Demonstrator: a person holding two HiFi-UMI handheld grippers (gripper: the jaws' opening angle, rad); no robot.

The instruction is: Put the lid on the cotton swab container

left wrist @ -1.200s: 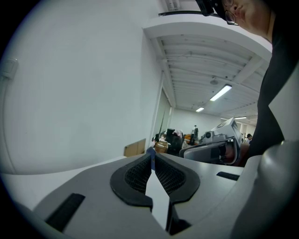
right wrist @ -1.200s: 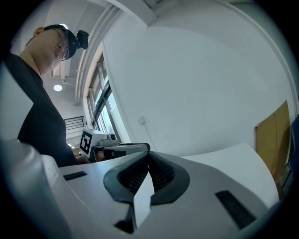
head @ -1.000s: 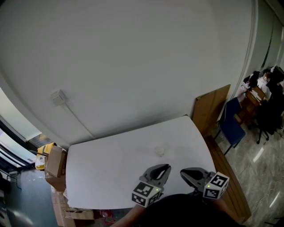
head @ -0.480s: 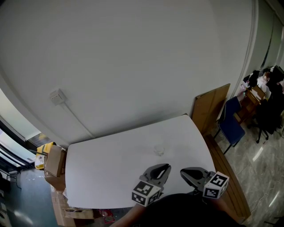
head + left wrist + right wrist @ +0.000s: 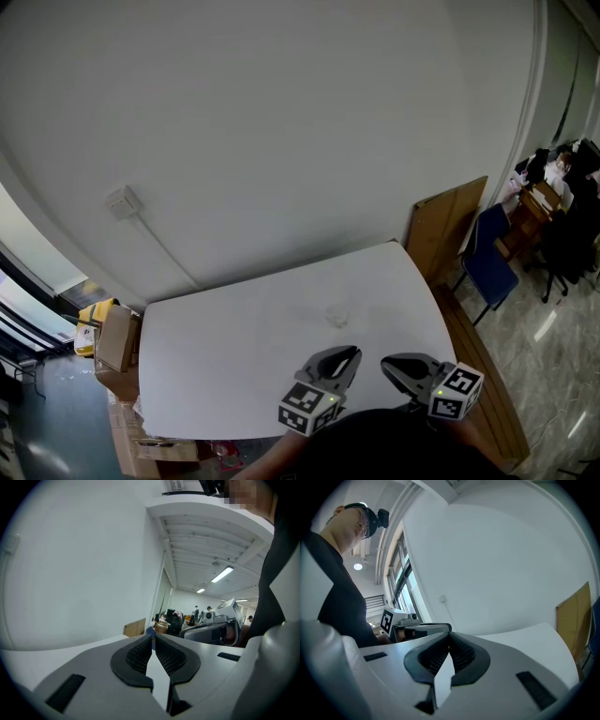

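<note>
A white surface (image 5: 234, 356) fills the middle of the head view, set against a plain pale wall (image 5: 281, 141). On it sits the cotton swab container (image 5: 337, 317) — small, clear and faint, slightly right of the surface's centre. Whether its lid is on it or lies beside it cannot be told from here.

Both tools hang over the near edge of the surface, side by side and apart from each other. The left hand-held gripper (image 5: 353, 353) has the container at about 11 o'clock from its tips, near but not touching. The right hand-held gripper (image 5: 385, 363) sits just to the right, with the container at about 10 o'clock from it. Each carries a marker cube (image 5: 307, 408) at its rear, toward the person.

In the left gripper view the ribbed black pads (image 5: 138, 656) meet at their tips with nothing between them. The right gripper view shows the same — pads (image 5: 461, 652) pressed together at the front and empty, pointing over the bare surface toward the wall.

A socket box (image 5: 122, 204) is fixed to the wall at 10 o'clock from the container, with a cable running down from it. A wooden board (image 5: 448, 228) leans at the surface's right end, a blue chair (image 5: 492, 264) just beyond it. Cardboard boxes (image 5: 117, 342) stand on the floor at the left end.
</note>
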